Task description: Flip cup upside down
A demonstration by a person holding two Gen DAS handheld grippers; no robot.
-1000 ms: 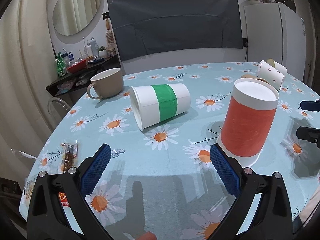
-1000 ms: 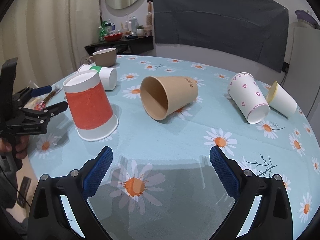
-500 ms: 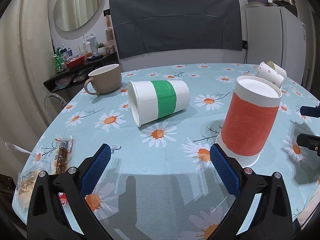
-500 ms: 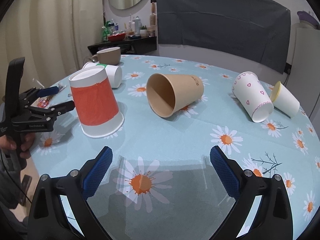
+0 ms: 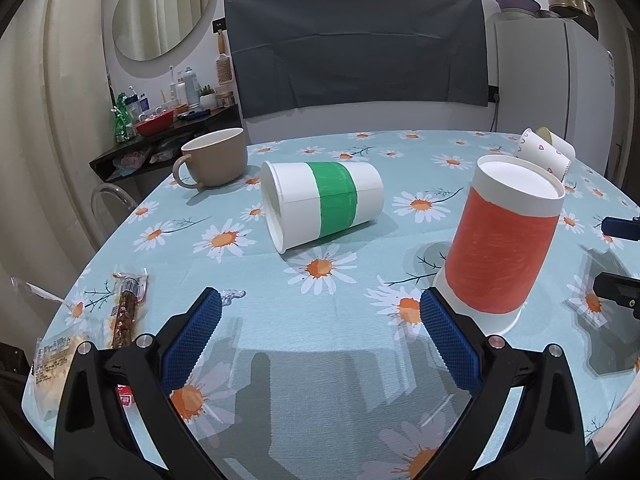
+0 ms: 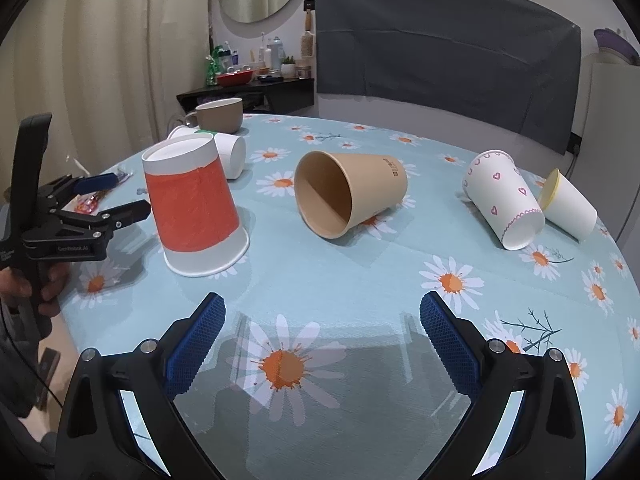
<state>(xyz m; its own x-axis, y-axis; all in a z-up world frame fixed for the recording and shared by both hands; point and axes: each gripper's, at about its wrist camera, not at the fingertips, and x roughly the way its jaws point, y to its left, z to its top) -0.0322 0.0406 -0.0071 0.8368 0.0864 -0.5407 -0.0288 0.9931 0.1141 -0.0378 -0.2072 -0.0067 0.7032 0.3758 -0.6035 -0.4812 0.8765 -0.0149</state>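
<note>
A red-banded paper cup (image 5: 502, 236) (image 6: 196, 208) stands upside down on the daisy tablecloth. A green-banded cup (image 5: 320, 204) lies on its side, mouth toward the left. My left gripper (image 5: 320, 334) is open and empty, short of both cups; it also shows at the left of the right wrist view (image 6: 108, 196). A brown cup (image 6: 348, 196) lies on its side with its mouth toward my right gripper (image 6: 322, 336), which is open and empty above the cloth.
A beige mug (image 5: 214, 158) stands at the back left. A hearts cup (image 6: 504, 208) and a yellow-rimmed cup (image 6: 568, 204) lie at the right. Snack packets (image 5: 124, 308) lie by the table's left edge. A shelf with bottles (image 5: 160, 120) stands behind.
Both grippers have drawn back and risen slightly from the cups. No cup has moved, and both grippers stay open.
</note>
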